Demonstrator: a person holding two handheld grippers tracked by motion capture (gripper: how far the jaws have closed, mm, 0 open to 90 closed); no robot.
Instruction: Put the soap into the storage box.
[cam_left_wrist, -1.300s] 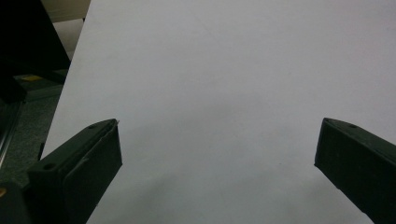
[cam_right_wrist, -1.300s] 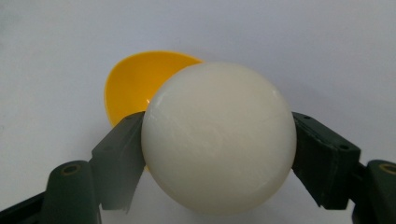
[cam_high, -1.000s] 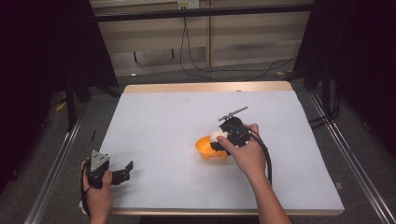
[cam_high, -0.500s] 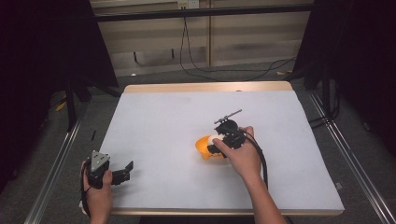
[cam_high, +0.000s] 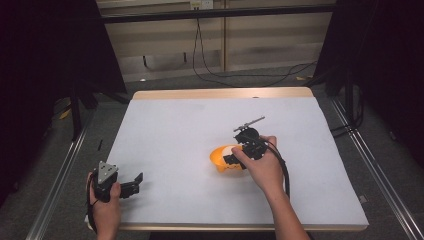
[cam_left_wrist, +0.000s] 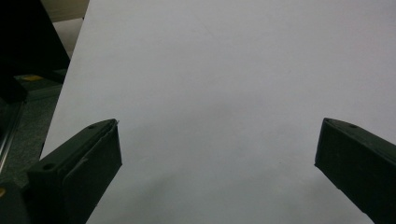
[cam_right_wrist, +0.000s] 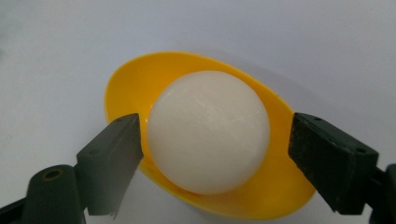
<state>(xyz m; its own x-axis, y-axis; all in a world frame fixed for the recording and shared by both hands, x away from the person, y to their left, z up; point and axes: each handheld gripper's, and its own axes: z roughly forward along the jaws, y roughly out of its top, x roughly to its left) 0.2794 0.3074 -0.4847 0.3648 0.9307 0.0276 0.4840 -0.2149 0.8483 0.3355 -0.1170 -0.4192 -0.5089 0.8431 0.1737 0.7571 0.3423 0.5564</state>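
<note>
1. While the person stands at the near edge of the table (cam_high: 165, 130), the right gripper (cam_high: 235, 159) hangs over a yellow bowl (cam_high: 219, 159) a little right of the table's middle.
2. A white ball (cam_right_wrist: 208, 130) sits inside the bowl, and it takes up most of the hollow.
3. Seen in the right gripper view, the right jaws have just been opening, and the ball is between them.
4. Its left pad stands very close to the side of the ball, perhaps just touching; the right pad is clearly apart from it, so the ball is not clamped.
5. Both pads reach down over the rim of the bowl, one on each side.
6. The bowl itself rests on the white table surface, and the ball rests in the bowl.
7. The left gripper (cam_high: 131, 183) is held near the front left corner of the table, well apart from the bowl.
8. Its jaws stand wide apart over bare table, with nothing between them.
</note>
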